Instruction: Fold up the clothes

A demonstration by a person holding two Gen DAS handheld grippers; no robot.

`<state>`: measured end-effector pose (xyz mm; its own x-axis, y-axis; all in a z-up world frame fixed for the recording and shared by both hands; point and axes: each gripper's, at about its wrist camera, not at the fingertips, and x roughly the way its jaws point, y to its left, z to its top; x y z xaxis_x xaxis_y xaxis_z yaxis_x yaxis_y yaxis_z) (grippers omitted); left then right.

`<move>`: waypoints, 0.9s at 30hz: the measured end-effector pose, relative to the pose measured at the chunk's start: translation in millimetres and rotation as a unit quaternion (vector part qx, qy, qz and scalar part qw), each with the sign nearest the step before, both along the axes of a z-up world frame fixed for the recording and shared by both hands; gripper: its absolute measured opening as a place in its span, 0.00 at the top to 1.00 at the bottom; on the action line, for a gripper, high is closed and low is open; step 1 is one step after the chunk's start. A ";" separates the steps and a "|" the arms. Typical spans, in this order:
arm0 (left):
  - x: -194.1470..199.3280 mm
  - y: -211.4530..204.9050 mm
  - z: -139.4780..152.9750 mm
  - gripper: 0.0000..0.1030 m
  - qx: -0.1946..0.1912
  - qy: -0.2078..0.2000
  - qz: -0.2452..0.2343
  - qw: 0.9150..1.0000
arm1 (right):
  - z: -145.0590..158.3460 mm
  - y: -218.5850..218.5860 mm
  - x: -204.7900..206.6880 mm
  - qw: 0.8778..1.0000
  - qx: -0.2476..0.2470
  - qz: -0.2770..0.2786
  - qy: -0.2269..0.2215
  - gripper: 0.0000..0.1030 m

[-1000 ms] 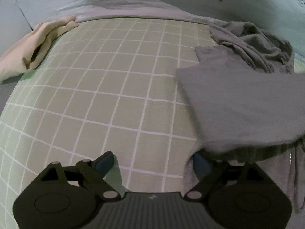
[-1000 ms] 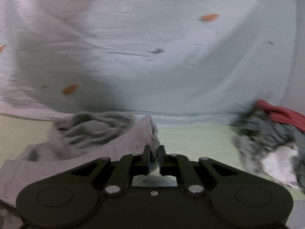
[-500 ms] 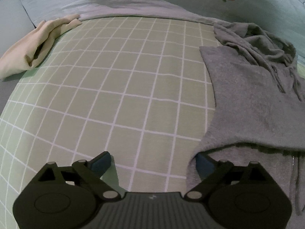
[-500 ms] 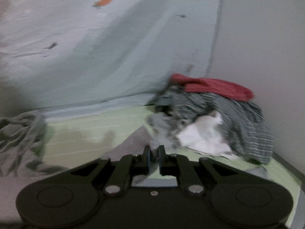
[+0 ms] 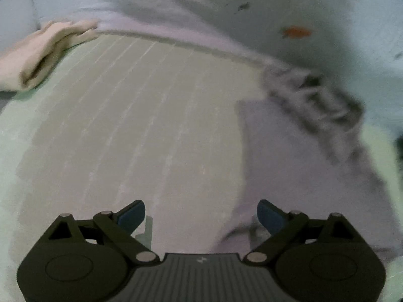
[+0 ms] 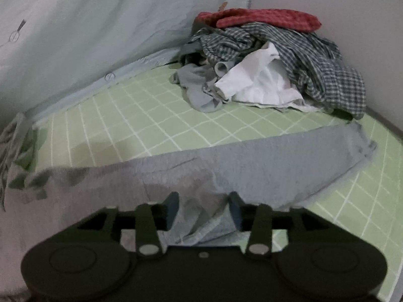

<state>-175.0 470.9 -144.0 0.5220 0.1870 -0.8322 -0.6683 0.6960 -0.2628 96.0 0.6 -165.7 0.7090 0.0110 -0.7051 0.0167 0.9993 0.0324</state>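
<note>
My left gripper (image 5: 201,214) hangs over the green checked sheet (image 5: 131,130), jaws spread wide with nothing between them. The grey hoodie (image 5: 297,166) lies to its right: its near edge runs up just beside the right-hand blue pad, though this view is too smeared for me to say whether they touch. Far off at the upper left sits a cream folded cloth (image 5: 42,52), well apart from the hoodie. The hood end is bunched up at the far side, against the pale carrot-print bedding (image 5: 277,7).

Over on my right gripper (image 6: 203,207), the jaws are opening, and a rumpled fold of the hoodie (image 6: 252,168) sits between the fingers; the pads stand off it on both sides, no pinch that I can see. From there the sleeve stretches flat across the sheet (image 6: 141,115), long axis running left to right and slightly away, its cuff pointing to the right edge. The fabric looks soft and heathered grey, wrinkled near the fingers, smoother along the sleeve. Beyond it, in the far right corner, a heap of unfolded clothes (image 6: 277,70) with a red piece on top.
</note>
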 end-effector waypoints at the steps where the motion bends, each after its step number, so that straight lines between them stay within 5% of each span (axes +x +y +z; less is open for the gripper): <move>1: 7.0 -1.0 1.5 0.08 -0.003 -0.011 -0.012 1.000 | -1.4 -0.9 0.3 1.000 0.005 -0.003 0.002 0.52; 3: 23.6 -5.0 -1.0 0.08 -0.004 -0.014 -0.034 0.999 | -4.5 -2.0 3.9 1.000 0.017 -0.008 0.008 0.38; 6: 49.9 -12.4 -12.3 0.09 -0.007 0.002 -0.054 0.999 | -11.3 -2.1 9.2 0.999 0.028 -0.014 0.016 0.33; 11: 74.9 -19.2 -25.3 0.32 -0.015 0.021 -0.068 0.997 | -20.6 -3.4 15.6 0.999 0.027 -0.026 0.031 0.29; 13: 80.2 -23.8 -24.1 0.51 0.009 0.031 -0.087 0.996 | -22.2 -5.7 17.2 0.998 0.036 -0.031 0.034 0.26; 14: 81.3 -25.4 -23.7 0.73 0.020 0.037 -0.093 0.995 | -22.0 -6.4 17.7 0.998 0.041 -0.032 0.035 0.25; 15: 81.6 -24.3 -23.7 0.84 0.022 0.038 -0.095 0.994 | -21.7 -7.2 18.2 0.998 0.046 -0.034 0.036 0.26; 16: 81.8 -22.6 -23.8 0.86 0.023 0.040 -0.096 0.994 | -21.3 -7.9 18.6 0.997 0.051 -0.034 0.037 0.26; 19: 75.4 -16.3 -21.2 0.94 0.016 0.025 -0.080 0.996 | -17.7 -9.7 18.8 0.997 0.062 -0.034 0.036 0.54; 21: 69.5 -13.5 -15.2 0.95 0.027 0.014 -0.074 0.997 | -14.3 -10.8 18.3 0.997 0.067 -0.034 0.033 0.92; 25: 65.8 -6.1 -13.4 1.00 0.076 0.051 -0.037 0.995 | 0.5 -13.5 9.0 0.997 0.071 -0.039 -0.001 0.92; 27: 61.0 3.5 -17.4 1.00 0.066 0.064 -0.020 0.996 | 1.1 -13.4 8.3 0.997 0.070 -0.037 0.002 0.92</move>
